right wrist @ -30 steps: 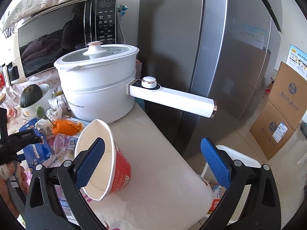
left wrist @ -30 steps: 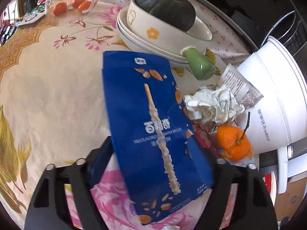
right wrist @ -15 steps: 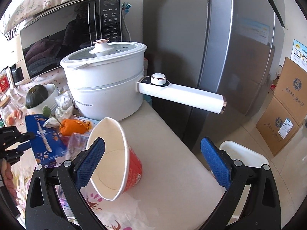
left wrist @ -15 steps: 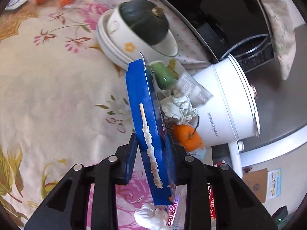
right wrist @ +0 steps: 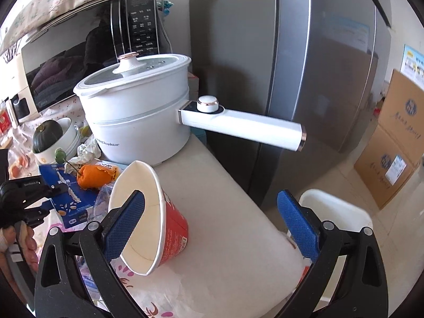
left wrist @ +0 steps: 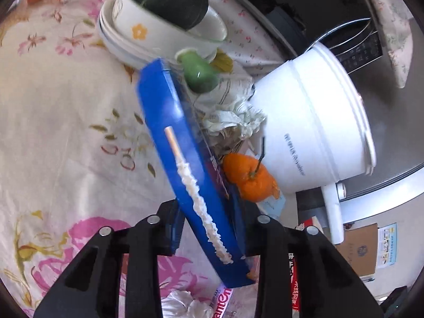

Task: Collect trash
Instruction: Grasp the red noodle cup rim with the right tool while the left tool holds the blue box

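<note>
1. Squeezing the blue snack box [left wrist: 185,164], the left gripper [left wrist: 209,228] lifts it, tilted, above the table [left wrist: 58,122].
2. It may slip out or bump the orange [left wrist: 249,177].
3. The right gripper [right wrist: 212,222] gapes around the paper cup [right wrist: 148,217].

A glossy blue cardboard snack box [left wrist: 185,164] is seen over a smooth floral cloth [left wrist: 66,132], near a shiny white plastic pot [left wrist: 312,122] and crumpled paper [left wrist: 235,119].

Flat blue snack box [left wrist: 185,164] tilted on edge above the floral tablecloth [left wrist: 66,132].
</note>
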A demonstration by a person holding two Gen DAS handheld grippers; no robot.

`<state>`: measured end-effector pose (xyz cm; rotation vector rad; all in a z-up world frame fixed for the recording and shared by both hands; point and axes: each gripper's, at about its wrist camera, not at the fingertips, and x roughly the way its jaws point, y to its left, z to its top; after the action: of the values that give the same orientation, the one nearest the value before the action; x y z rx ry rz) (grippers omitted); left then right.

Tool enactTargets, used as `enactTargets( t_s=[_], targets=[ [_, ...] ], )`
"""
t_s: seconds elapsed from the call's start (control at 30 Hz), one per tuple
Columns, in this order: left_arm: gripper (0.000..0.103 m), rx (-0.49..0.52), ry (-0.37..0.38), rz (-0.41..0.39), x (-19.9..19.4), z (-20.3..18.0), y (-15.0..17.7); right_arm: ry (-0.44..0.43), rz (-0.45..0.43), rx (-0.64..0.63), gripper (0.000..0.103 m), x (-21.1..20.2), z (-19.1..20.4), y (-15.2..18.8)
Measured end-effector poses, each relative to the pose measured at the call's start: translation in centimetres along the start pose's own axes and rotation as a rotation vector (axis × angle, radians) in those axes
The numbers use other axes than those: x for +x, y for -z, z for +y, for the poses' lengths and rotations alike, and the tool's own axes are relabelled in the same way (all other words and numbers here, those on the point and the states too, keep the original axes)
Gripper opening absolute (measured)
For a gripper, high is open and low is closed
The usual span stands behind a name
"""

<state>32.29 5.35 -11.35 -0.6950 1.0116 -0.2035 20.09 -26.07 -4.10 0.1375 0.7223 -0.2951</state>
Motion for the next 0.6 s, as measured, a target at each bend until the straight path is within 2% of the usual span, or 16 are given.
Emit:
enactTargets(
  t_s=[0.2, 0.3, 0.33, 0.5, 0.6],
  targets=[
    [0.026, 0.005, -0.036, -0.049, -3.0, 0.8, 0.5, -0.03, 0.025, -0.007, 0.096, 0.4, 0.7, 0.0],
    [0.023, 0.021, -0.025, -0.077, -5.1, 0.8, 1.0, -0.058, 0.046, -0.027, 0.096, 0.7, 1.6, 0.1],
    [0.023, 0.032, -0.001, -0.091, -6.2, 0.8, 1.1, -0.069, 0.048, -0.04, 0.096, 0.7, 2.0, 0.1],
    [0.023, 0.154, 0.048, -0.161, -11.2, -1.0, 2.1, -0.095, 0.024, -0.184, 0.096, 0.0, 5.1, 0.8],
    [0.023, 0.248, 0.04, -0.213, -12.9, -2.4, 2.5, -0.106, 0.035, -0.283, 0.095, 0.5, 7.3, 1.5]
  ],
)
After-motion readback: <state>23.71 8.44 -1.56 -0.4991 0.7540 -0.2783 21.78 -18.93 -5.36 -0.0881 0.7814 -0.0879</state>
